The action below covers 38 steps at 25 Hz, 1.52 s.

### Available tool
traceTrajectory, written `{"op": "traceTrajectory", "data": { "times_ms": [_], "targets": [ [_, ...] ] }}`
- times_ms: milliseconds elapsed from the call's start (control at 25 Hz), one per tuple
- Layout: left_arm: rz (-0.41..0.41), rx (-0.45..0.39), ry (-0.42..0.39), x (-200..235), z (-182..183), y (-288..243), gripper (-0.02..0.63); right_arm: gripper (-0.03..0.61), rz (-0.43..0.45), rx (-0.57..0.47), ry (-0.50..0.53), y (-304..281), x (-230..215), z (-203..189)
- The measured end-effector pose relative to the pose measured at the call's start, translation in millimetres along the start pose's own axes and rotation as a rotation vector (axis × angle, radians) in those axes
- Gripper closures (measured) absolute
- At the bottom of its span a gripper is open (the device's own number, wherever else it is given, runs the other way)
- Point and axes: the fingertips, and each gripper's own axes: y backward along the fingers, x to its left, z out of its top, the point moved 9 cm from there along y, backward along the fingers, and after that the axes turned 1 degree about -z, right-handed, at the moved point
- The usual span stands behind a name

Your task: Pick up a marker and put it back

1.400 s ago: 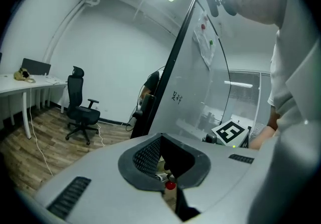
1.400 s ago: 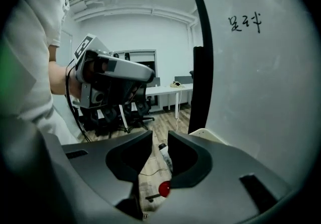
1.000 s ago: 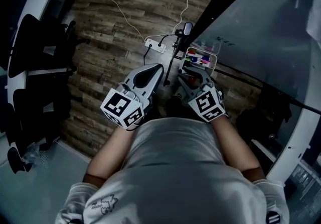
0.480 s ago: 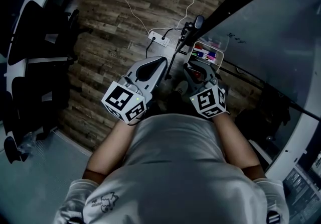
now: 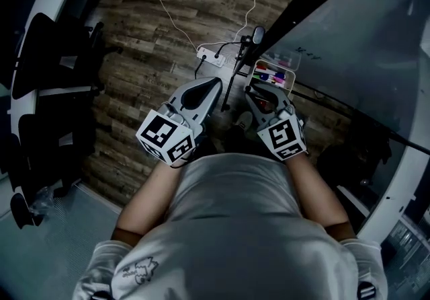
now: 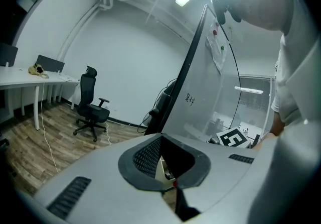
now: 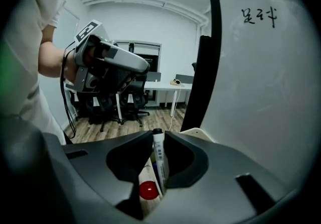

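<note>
So, R gripper [image 7: 158, 136]: jaws just been closing, now pinching a marker [image 7: 159, 160] by its barrel, black cap up | marker: at near edge of the tray [image 5: 289, 70], other markers [image 5: 267, 78] lying in it | L gripper [image 6: 160, 138]: jaws pressed together, empty, off to the tray's left

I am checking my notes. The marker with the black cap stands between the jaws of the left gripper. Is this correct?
Not quite. The marker with the black cap stands between the jaws of the right gripper, not the left; these jaws have just been closing on it. The right gripper view shows this. The left gripper has its jaws together on nothing.
</note>
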Motion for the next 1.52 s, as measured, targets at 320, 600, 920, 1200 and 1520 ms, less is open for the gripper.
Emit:
{"op": "traceTrajectory", "data": {
  "times_ms": [320,600,920,1200,1520],
  "targets": [
    [-0.061,-0.003,-0.030,-6,19,1,0.609,0.499,-0.065,-0.088,-0.096,21,-4,14],
    [-0.137,-0.015,-0.083,-18,35,15,0.609,0.502,-0.128,-0.210,-0.184,52,-3,43],
    [-0.205,-0.038,-0.163,-32,49,39,0.609,0.502,-0.242,-0.285,-0.161,75,7,72],
    [-0.327,-0.060,-0.202,-38,65,57,0.609,0.502,-0.352,-0.334,-0.169,93,17,96],
    [-0.385,-0.043,-0.223,-41,72,61,0.609,0.502,-0.445,-0.382,-0.205,111,25,104]
  ]
}}
